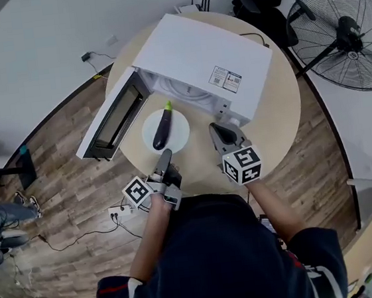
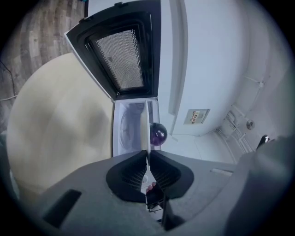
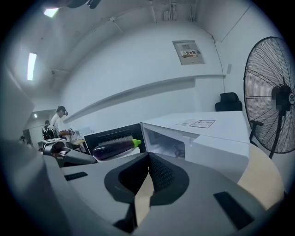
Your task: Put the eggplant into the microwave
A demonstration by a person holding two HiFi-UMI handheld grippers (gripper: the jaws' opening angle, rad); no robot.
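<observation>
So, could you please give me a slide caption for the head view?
Left gripper grips the plate carrying the eggplant before the open microwave; right gripper shut, empty, beside it.

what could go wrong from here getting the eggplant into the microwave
1. The left gripper pinches only the near rim of the plate, so the plate could tip or slip.
2. The eggplant lies loose on it and could roll off.
3. The plate's far edge could catch the lip of the microwave.
</observation>
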